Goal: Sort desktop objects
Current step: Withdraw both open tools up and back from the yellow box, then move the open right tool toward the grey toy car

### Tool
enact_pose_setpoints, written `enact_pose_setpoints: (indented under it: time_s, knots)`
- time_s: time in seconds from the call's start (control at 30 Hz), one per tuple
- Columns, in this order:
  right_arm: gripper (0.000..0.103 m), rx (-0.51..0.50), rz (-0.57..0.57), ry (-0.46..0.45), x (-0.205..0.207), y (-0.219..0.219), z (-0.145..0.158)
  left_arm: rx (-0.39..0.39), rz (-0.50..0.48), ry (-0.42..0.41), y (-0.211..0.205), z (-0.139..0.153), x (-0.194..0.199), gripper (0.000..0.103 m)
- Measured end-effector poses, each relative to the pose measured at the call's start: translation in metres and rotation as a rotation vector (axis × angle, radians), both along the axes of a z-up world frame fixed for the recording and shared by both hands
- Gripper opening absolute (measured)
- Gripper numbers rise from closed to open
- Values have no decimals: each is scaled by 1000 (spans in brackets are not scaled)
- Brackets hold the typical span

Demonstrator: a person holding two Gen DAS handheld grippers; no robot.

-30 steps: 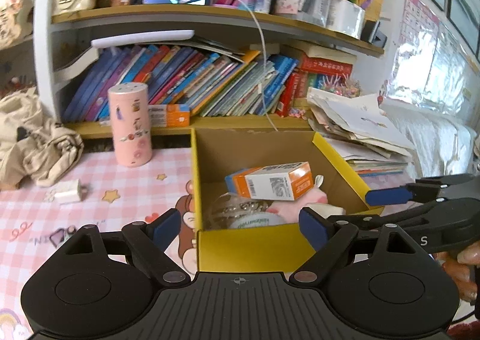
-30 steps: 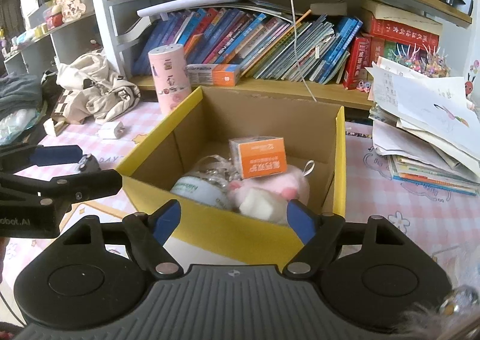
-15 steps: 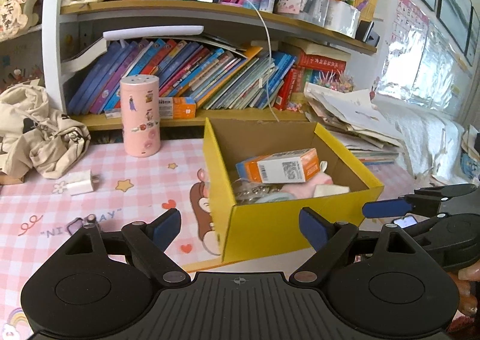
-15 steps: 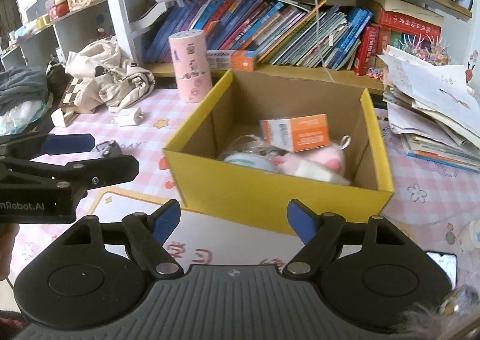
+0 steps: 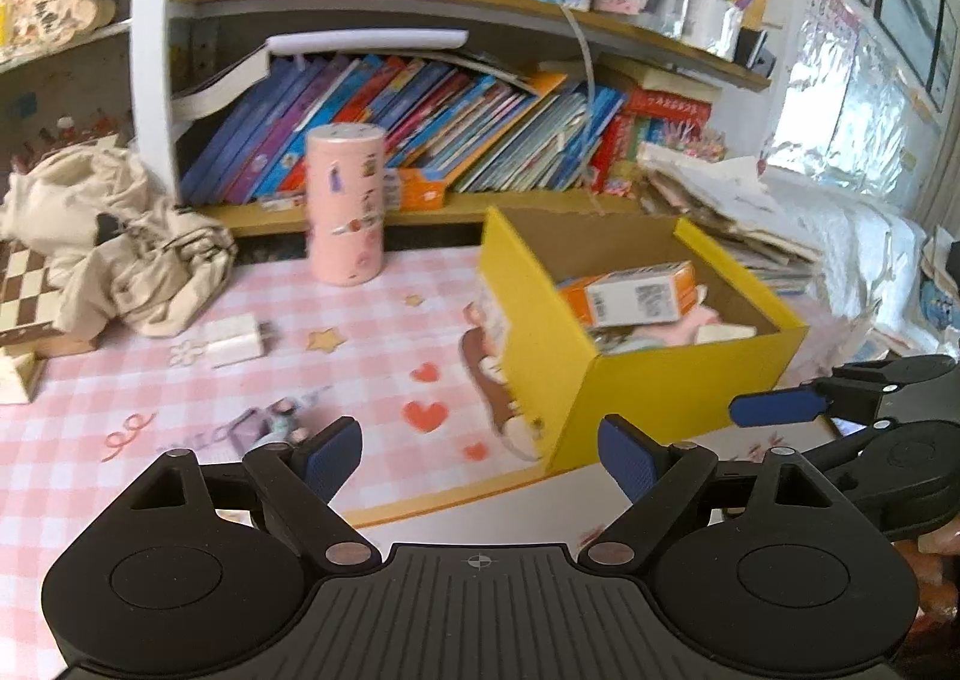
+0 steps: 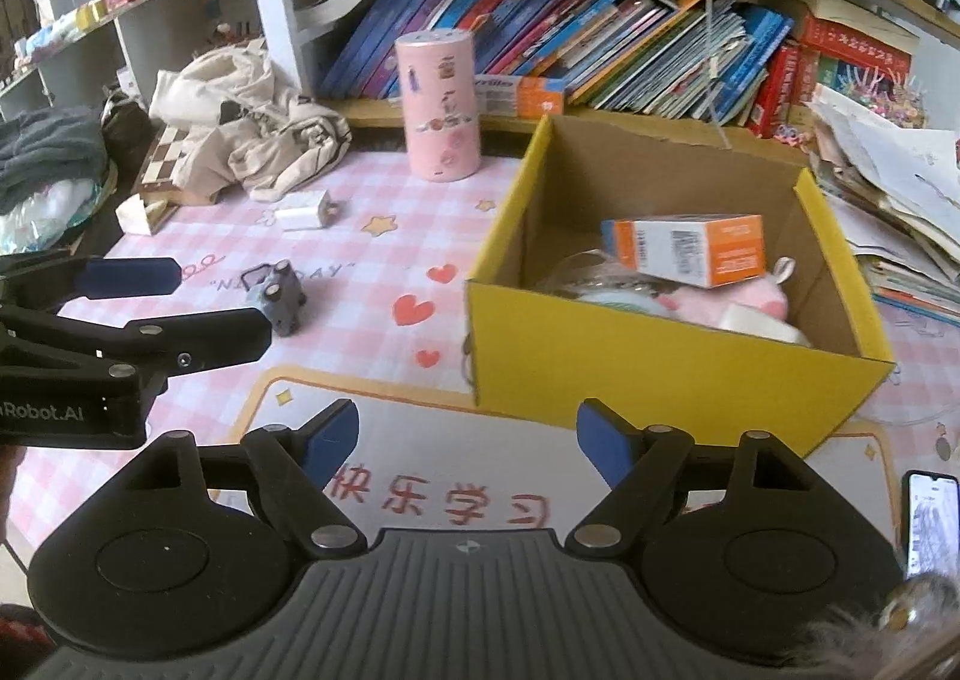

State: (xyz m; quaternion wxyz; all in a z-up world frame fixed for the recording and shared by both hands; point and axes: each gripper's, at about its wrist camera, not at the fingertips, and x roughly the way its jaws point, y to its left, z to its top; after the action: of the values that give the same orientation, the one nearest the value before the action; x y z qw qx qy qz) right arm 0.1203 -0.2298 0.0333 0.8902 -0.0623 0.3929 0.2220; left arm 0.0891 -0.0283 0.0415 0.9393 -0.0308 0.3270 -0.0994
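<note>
Bookshelves (image 6: 600, 38) crammed with leaning books back a desk under a pink checked cloth (image 6: 384, 254), and the biggest thing on it is the yellow box (image 6: 660, 368), standing open near the front edge. It holds an orange carton (image 6: 684, 248) lying tilted on a pink plush toy (image 6: 720, 302) and some clear wrapping. That carton sits high on a soft heap, so I'd judge anything dropped in beside it could tip it or bounce out over the low wall. A pink canister (image 6: 441, 104) stands upright by the shelf; a careless sweep past it would knock it over. Loose on the cloth are a white charger (image 6: 303, 212) and a small grey toy (image 6: 279, 299), both small enough to skid away from a badly centred pinch. The left gripper (image 5: 480, 455) and right gripper (image 6: 468, 443) hover before the box, jaws spread wide, holding nothing.
</note>
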Motion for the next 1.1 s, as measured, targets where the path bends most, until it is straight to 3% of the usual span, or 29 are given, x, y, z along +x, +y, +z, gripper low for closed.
enact_pose_setpoints:
  time_s: [0.3,0.67,1.1]
  knots:
    - [81,-25,24,32,-6,46,-15,28,29,46,42,-8,-10,91]
    - [82,-24,54,37,-9,90,-21,53,60,46,82,-12,-18,94]
    - [83,-55,101,22,-2,126,-23,30,105,29,116,-15,-14,95]
